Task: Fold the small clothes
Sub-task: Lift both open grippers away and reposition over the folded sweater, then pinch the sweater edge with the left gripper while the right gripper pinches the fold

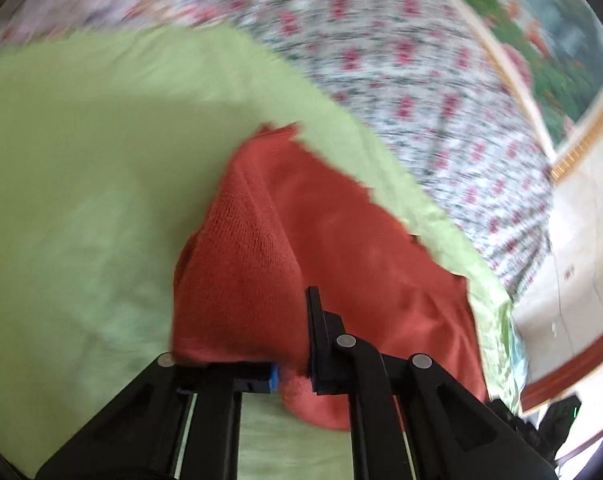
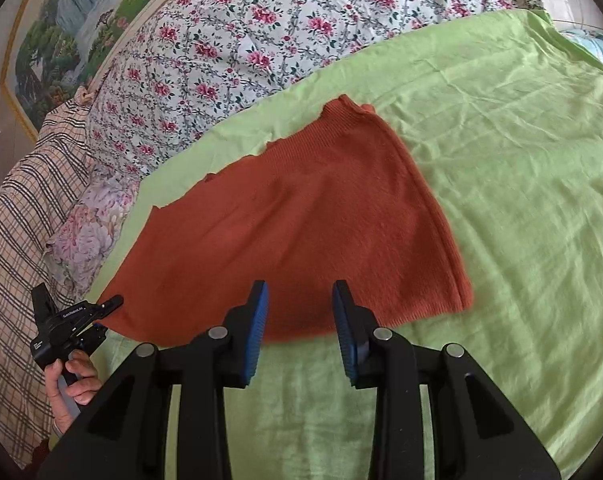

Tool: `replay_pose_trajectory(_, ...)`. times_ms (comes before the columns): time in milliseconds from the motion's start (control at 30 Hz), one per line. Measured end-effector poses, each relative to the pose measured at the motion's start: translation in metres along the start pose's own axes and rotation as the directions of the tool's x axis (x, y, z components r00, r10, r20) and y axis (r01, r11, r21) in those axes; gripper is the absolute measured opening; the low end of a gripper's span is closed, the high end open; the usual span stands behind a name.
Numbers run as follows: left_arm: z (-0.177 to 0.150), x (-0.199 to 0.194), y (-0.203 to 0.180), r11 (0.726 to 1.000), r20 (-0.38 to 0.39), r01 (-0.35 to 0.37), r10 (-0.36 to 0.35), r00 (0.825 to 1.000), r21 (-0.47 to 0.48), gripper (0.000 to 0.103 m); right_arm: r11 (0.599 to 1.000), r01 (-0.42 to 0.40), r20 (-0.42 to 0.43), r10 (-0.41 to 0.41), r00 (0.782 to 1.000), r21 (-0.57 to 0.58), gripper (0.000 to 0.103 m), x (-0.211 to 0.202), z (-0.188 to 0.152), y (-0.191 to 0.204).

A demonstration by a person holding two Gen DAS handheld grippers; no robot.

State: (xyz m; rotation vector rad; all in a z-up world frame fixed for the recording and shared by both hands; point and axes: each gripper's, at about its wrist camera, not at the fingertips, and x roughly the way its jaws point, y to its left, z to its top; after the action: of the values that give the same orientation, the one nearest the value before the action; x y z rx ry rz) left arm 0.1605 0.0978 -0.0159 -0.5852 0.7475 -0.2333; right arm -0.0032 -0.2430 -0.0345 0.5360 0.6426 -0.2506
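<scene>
While the left gripper [image 1: 291, 364] pinches the red sweater's [image 2: 301, 224] corner, the right gripper [image 2: 299, 332], fingers apart, waits just before its near edge.

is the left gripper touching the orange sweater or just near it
Touching. In the left wrist view the orange sweater is bunched between the left gripper fingers, draped over one of them, with no gap showing.

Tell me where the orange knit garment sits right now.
The orange knit garment lies on the green sheet, ahead of the open right gripper; the left gripper pinches its left corner.
</scene>
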Motion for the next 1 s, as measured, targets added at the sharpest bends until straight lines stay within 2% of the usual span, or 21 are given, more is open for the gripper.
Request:
replay_pose_trajectory(133,-0.011,0.009,-0.066,0.977,0.015,0.021,-0.024,1.0,0.21,0.007,0.999,-0.043,-0.061,0.043,0.997,-0.002,0.035,0.017,0.027,0.0)
replay_pose_trajectory(233,-0.035,0.03,-0.11,0.936,-0.005,0.027,-0.027,1.0,0.351,0.007,0.994,-0.11,-0.111,0.112,0.987,0.027,0.035,0.036,0.048,-0.005)
replay_pose_trajectory(300,-0.056,0.049,-0.133,0.907,-0.039,0.039,-0.025,0.999,0.419,0.006,0.992,-0.124,-0.163,0.124,0.979,0.012,0.036,0.057,0.064,0.0)
replay_pose_trajectory(333,-0.064,0.056,-0.14,0.897,-0.056,0.042,-0.02,0.998,0.44,0.006,0.988,-0.153,-0.189,0.152,0.97,0.011,0.037,0.067,0.069,0.003)
replay_pose_trajectory(367,-0.074,0.066,-0.147,0.882,-0.079,0.045,-0.009,0.997,0.468,0.006,0.982,-0.19,-0.208,0.191,0.959,0.025,0.042,0.076,0.074,0.005)
replay_pose_trajectory(400,-0.082,0.073,-0.151,0.872,-0.096,0.045,0.002,0.995,0.488,0.006,0.975,-0.217,-0.229,0.219,0.948,0.035,0.051,0.087,0.079,0.009)
replay_pose_trajectory(433,-0.091,0.08,-0.153,0.861,-0.111,0.041,0.017,0.994,0.506,0.006,0.97,-0.241,-0.255,0.242,0.936,0.039,0.055,0.097,0.083,0.012)
replay_pose_trajectory(500,-0.102,0.09,-0.156,0.84,-0.116,0.02,0.052,0.992,0.542,0.006,0.953,-0.297,-0.305,0.301,0.904,0.059,0.063,0.123,0.09,0.022)
replay_pose_trajectory(567,-0.105,0.091,-0.156,0.835,-0.114,0.019,0.053,0.992,0.55,0.006,0.935,-0.342,-0.352,0.354,0.867,0.098,0.068,0.148,0.095,0.029)
replay_pose_trajectory(633,-0.104,0.09,-0.158,0.833,-0.112,0.023,0.047,0.993,0.553,0.006,0.943,-0.316,-0.409,0.331,0.851,0.104,0.068,0.176,0.097,0.041)
replay_pose_trajectory(733,-0.106,0.086,-0.157,0.824,-0.109,0.022,0.049,0.993,0.566,0.006,0.94,-0.332,-0.434,0.333,0.838,0.08,0.068,0.2,0.098,0.063)
replay_pose_trajectory(767,-0.106,0.085,-0.157,0.821,-0.107,0.02,0.05,0.993,0.571,0.006,0.942,-0.332,-0.439,0.319,0.84,0.051,0.066,0.209,0.1,0.074)
replay_pose_trajectory(833,-0.106,0.082,-0.16,0.815,-0.104,0.016,0.055,0.993,0.58,0.006,0.948,-0.318,-0.447,0.277,0.851,-0.017,0.035,0.219,0.1,0.089)
replay_pose_trajectory(867,-0.105,0.079,-0.161,0.813,-0.103,0.016,0.053,0.993,0.582,0.006,0.95,-0.31,-0.465,0.256,0.847,-0.043,0.016,0.226,0.1,0.097)
replay_pose_trajectory(933,-0.102,0.073,-0.166,0.813,-0.106,0.032,0.036,0.994,0.581,0.006,0.95,-0.306,-0.464,0.244,0.851,-0.061,0.015,0.225,0.104,0.103)
replay_pose_trajectory(1000,-0.101,0.066,-0.176,0.814,-0.124,0.082,-0.013,0.992,0.575,0.006,0.94,-0.329,-0.423,0.262,0.867,-0.092,0.015,0.204,0.112,0.103)
